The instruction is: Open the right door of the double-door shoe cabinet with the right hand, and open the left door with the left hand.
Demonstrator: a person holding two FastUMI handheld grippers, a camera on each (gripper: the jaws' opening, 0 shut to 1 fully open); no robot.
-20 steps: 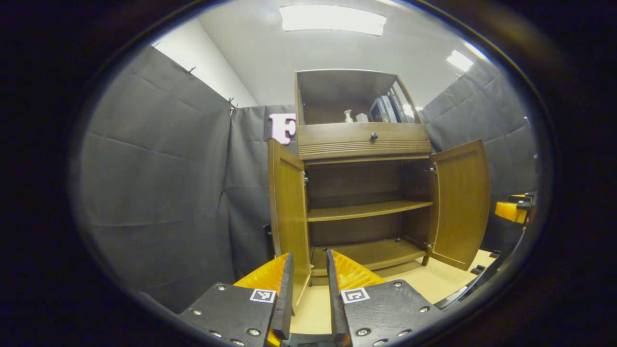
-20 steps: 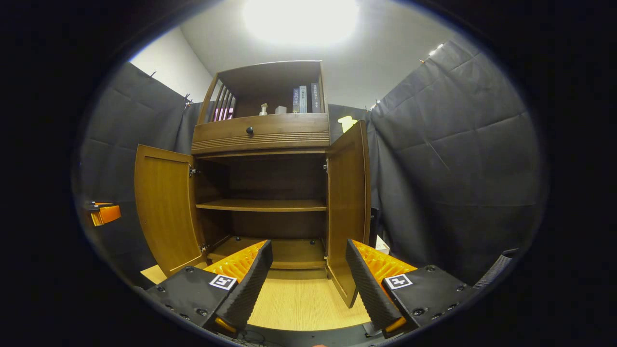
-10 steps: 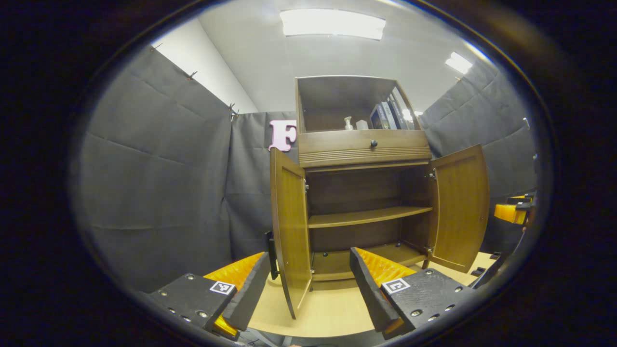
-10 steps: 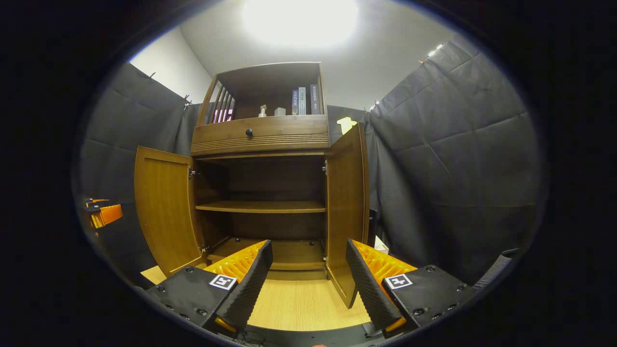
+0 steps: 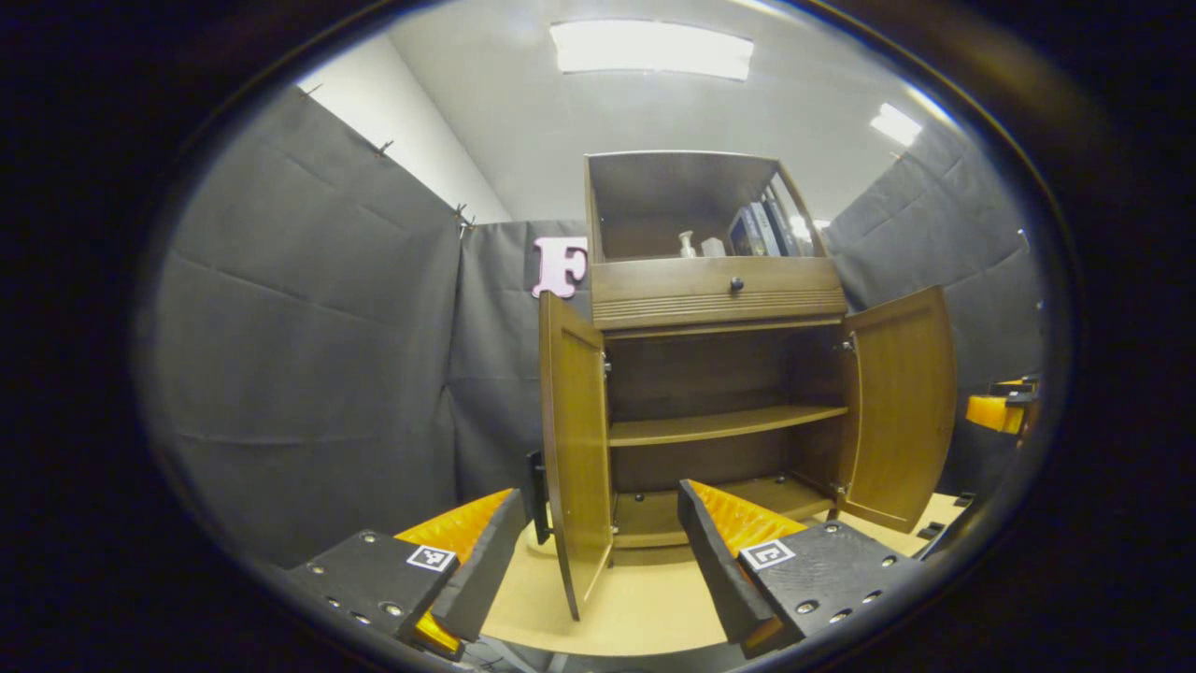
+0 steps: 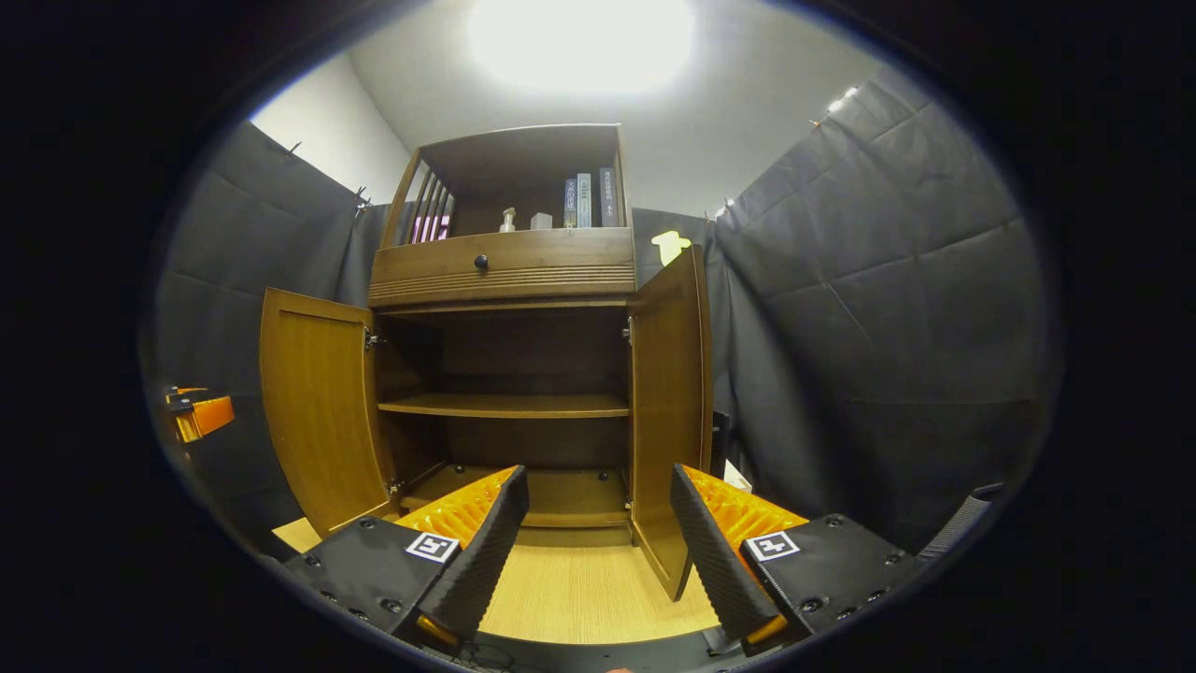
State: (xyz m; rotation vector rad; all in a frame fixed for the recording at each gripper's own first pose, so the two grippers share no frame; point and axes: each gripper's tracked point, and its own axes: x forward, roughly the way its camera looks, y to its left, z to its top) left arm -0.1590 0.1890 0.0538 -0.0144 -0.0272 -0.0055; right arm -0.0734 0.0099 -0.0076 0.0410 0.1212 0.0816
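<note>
Shoe cabinet (image 5: 715,374) stands ahead, both doors swung out. Nearest, the left hand-held gripper (image 5: 598,561) gapes empty, left door (image 5: 572,449) edge-on between its fingers. The right hand-held gripper (image 6: 598,551) likewise gapes empty before the right door (image 6: 665,411).

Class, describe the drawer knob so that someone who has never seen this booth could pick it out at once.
Find the wooden cabinet with both lower doors open. Between its open top shelf and those doors runs one drawer. The knob is the small round black button at its middle, the only dark spot on that wood.
</note>
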